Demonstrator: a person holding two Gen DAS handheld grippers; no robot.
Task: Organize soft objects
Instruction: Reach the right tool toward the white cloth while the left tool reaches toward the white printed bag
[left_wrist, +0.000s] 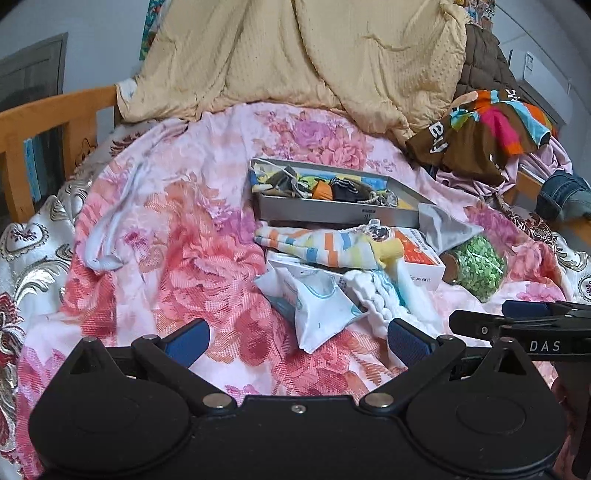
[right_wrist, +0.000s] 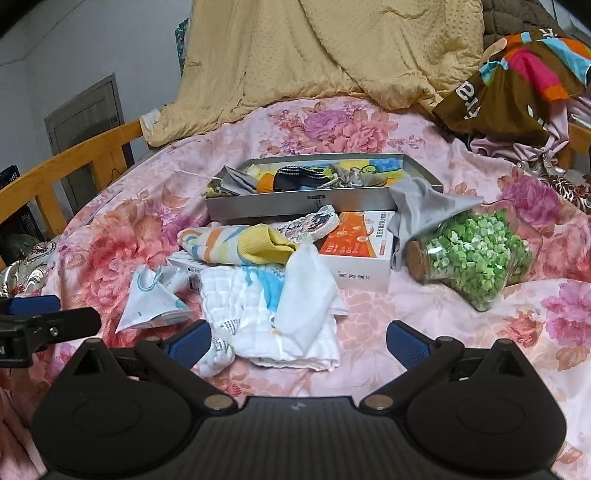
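Nearest me are my own tools: my left gripper (left_wrist: 298, 341) hangs released over the flowered bedsheet (left_wrist: 177, 236), its blue pads wide apart with nothing between them, and my right gripper (right_wrist: 298, 339) is likewise spread and empty, hovering over the near edge of a white quilted cloth (right_wrist: 295, 332). I judge both are held low and wide because the next grab is a limp, flat thing that needs a broad bite.

Going left to right through the heap: a crinkly plastic wipes packet (right_wrist: 153, 301) lies at the left, stiff-edged and shiny. Just beside it the white quilted cloth is loosely folded, puffy and waffled, with a smoother white cloth draped on top. Behind that, a striped towel (right_wrist: 218, 243) is bunched against a yellow ribbed sock (right_wrist: 264, 247). Further right sits a rigid orange-and-white carton (right_wrist: 360, 251), then a grey garment (right_wrist: 421, 210) slumped from the tray's corner, and a glass jar of green paper bits (right_wrist: 476, 258) lying on its side with a cork stopper.

The grey metal tray (right_wrist: 295, 203) stands at the far side of the pile, already holding socks and small cloths; it looks like the collecting place, so the soft pieces before it remain to be moved in.
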